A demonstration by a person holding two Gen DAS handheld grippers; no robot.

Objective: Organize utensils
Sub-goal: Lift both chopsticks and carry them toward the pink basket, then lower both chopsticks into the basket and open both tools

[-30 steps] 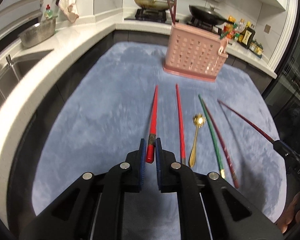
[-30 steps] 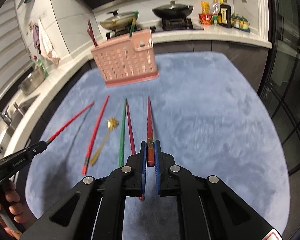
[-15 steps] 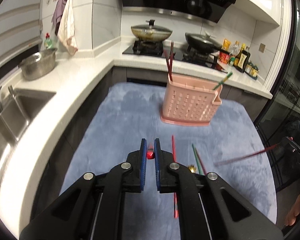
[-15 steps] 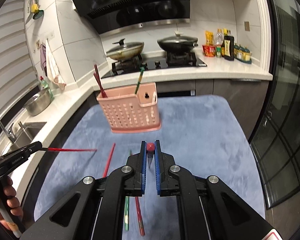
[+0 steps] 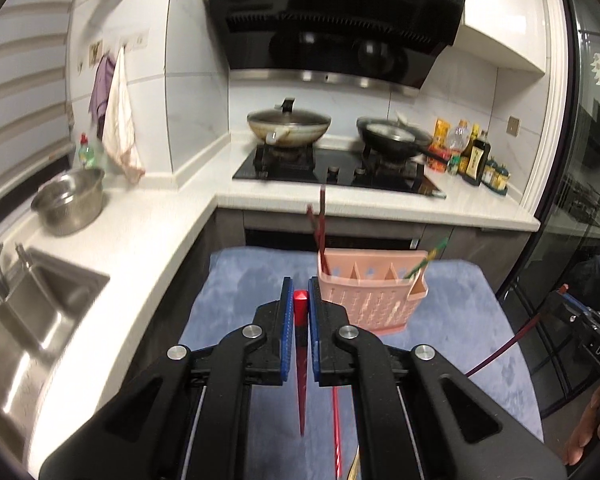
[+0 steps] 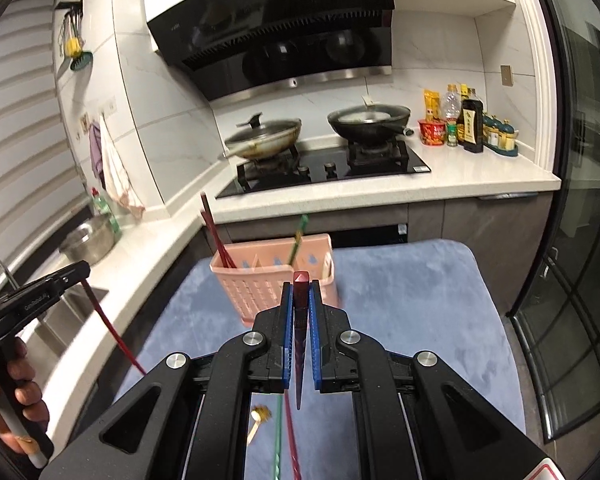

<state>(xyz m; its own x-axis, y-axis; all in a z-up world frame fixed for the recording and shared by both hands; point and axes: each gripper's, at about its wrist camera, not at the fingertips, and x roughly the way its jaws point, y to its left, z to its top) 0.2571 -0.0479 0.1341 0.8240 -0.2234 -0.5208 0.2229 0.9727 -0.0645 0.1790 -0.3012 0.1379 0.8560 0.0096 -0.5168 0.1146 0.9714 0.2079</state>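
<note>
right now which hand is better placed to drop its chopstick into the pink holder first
Probably right. The right gripper, shut on a dark red chopstick, lines up almost straight with the pink holder. The left gripper, holding a red chopstick, sits off to the holder's left.

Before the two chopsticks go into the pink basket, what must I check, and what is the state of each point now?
1. Left claw shut on the red chopstick: ok.
2. Right claw shut on the dark red chopstick: ok.
3. Pink basket stands upright on the blue mat: ok.
4. Basket compartments have free room: ok; the middle ones look empty, dark red pair at one end, green chopstick near the other.
5. Held chopsticks hang tips down, clear of each other: ok.
6. Which compartment matches each colour: cannot tell.
</note>
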